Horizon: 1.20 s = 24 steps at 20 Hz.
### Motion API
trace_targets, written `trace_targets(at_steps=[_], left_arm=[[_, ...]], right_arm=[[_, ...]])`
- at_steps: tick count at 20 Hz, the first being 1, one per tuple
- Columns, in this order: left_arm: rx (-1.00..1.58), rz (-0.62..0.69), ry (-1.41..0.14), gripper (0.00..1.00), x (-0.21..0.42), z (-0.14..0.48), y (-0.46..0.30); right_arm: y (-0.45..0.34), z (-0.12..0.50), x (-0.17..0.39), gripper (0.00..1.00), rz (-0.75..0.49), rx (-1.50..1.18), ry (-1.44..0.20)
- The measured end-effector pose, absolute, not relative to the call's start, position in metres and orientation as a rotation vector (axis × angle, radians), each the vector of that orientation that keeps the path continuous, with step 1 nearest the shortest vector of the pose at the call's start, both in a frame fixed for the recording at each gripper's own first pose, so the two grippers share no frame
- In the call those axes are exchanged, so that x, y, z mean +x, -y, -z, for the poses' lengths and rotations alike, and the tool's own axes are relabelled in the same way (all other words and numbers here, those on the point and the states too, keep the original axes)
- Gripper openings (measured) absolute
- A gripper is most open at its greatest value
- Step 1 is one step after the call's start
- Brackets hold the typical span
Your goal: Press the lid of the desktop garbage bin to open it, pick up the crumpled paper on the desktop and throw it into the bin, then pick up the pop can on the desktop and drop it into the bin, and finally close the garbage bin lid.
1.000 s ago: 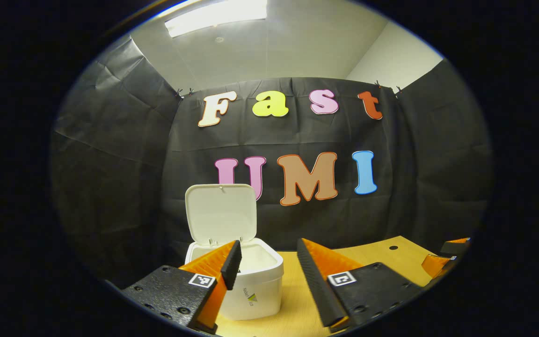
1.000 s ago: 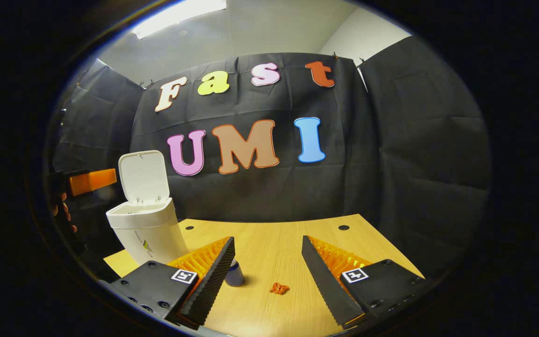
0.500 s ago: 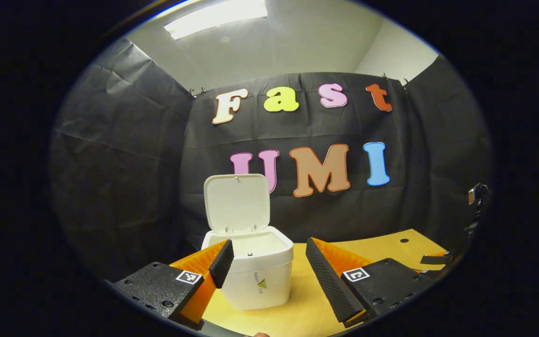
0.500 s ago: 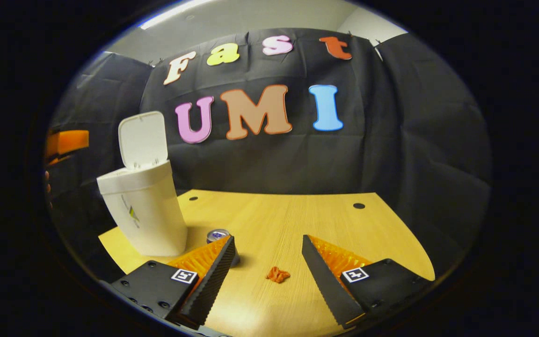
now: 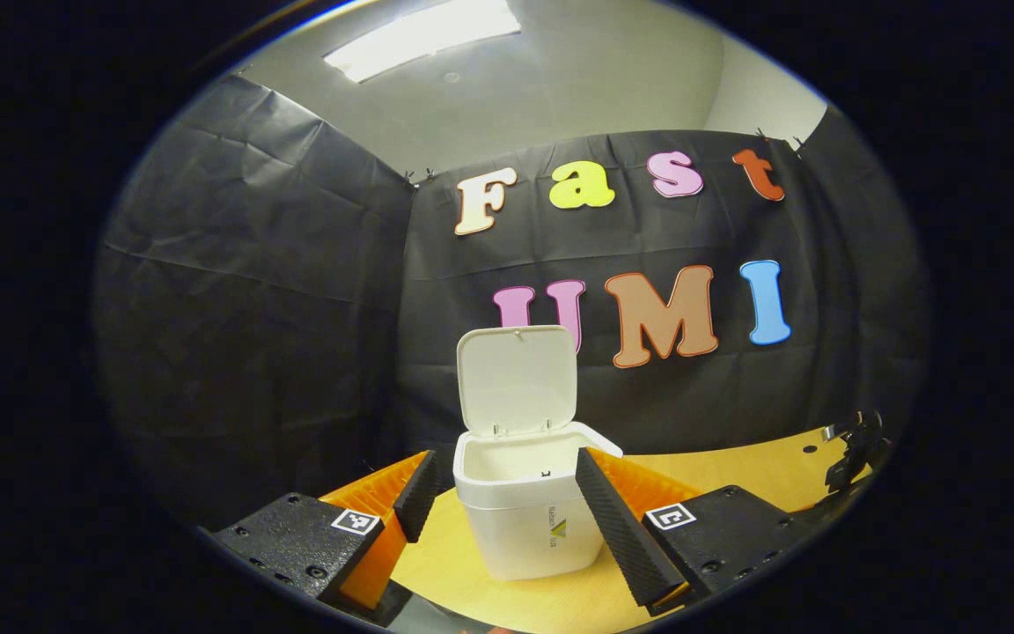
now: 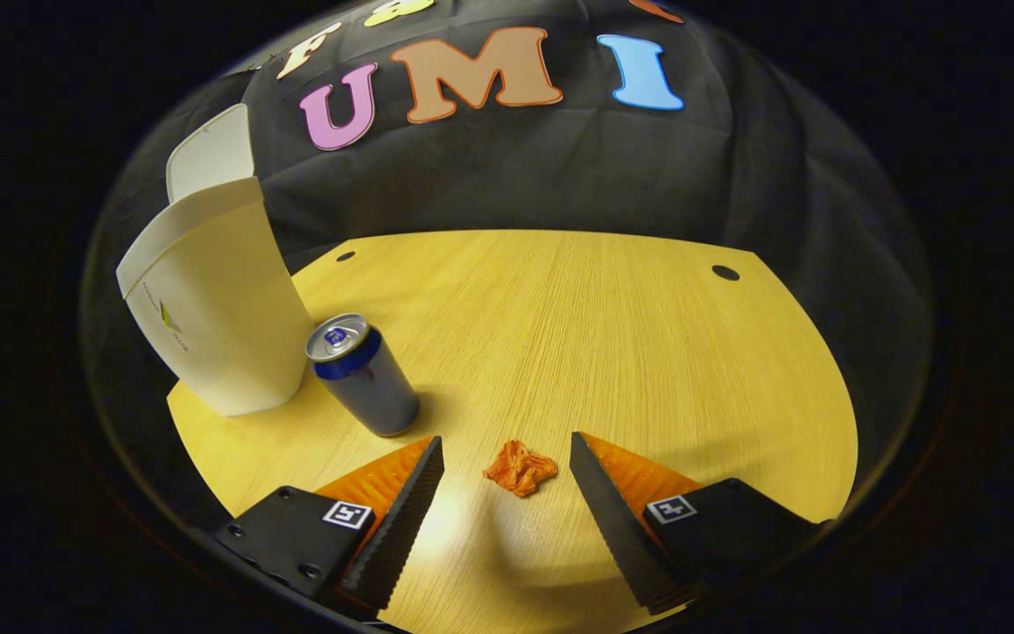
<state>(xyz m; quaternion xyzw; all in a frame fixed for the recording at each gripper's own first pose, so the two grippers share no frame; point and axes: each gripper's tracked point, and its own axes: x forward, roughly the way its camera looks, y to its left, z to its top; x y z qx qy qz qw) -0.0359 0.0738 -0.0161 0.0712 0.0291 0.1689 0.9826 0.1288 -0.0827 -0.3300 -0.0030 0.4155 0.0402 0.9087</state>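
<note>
My workplace: staged recording booth inside plain office-type room, not home. Creased black cloth wall [image 5: 260, 291] hangs on three sides, pinned at top corners with small clips. Above cloth I see white painted wall, white ceiling, long fluorescent ceiling light [image 5: 423, 35]. Under me, light wood-grain table [image 6: 577, 326] with round cable holes, office-desk style. Dark rig hardware [image 5: 855, 445] at table's far right edge.

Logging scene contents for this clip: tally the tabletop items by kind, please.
Desktop garbage bin, lid open: 1
Pop can, upright: 1
Crumpled paper, orange: 1
Total: 3
</note>
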Motion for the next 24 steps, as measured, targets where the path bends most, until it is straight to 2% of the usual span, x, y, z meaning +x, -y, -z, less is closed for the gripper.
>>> trace_targets(at_steps=[1, 2, 3, 7, 9, 14, 15, 16, 20, 24], left_arm=[[0.145, -0.349, -0.065, 0.89, -0.038, 0.017, -0.078], [0.153, -0.362, -0.073, 0.98, -0.04, 0.019, -0.082], [0.165, -0.38, -0.077, 0.93, -0.042, 0.019, -0.088], [0.16, -0.398, -0.068, 0.93, -0.046, 0.015, -0.096], [0.165, -0.404, -0.066, 0.93, -0.046, 0.015, -0.098], [0.158, -0.407, -0.063, 0.93, -0.042, 0.015, -0.104], [0.154, -0.407, -0.065, 0.93, -0.042, 0.016, -0.106], [0.149, -0.406, -0.066, 0.93, -0.042, 0.017, -0.107], [0.14, -0.403, -0.07, 0.93, -0.041, 0.018, -0.113], [0.132, -0.404, -0.069, 0.93, -0.042, 0.017, -0.124]], right_arm=[[0.082, 0.335, 0.134, 0.98, -0.085, -0.008, -0.875], [0.081, 0.342, 0.136, 0.96, -0.084, -0.012, -0.899], [0.082, 0.349, 0.139, 0.97, -0.083, -0.013, -0.926], [0.087, 0.369, 0.142, 0.95, -0.046, -0.014, -1.003], [0.092, 0.373, 0.143, 0.86, -0.027, -0.014, -1.025], [0.096, 0.378, 0.142, 0.5, -0.005, 0.011, -1.069], [0.096, 0.377, 0.143, 0.49, -0.003, 0.015, -1.069], [0.096, 0.376, 0.143, 0.41, -0.002, 0.019, -1.073], [0.094, 0.372, 0.143, 0.25, 0.013, -0.024, -1.058], [0.084, 0.326, 0.144, 0.25, -0.033, -0.032, -0.994]])
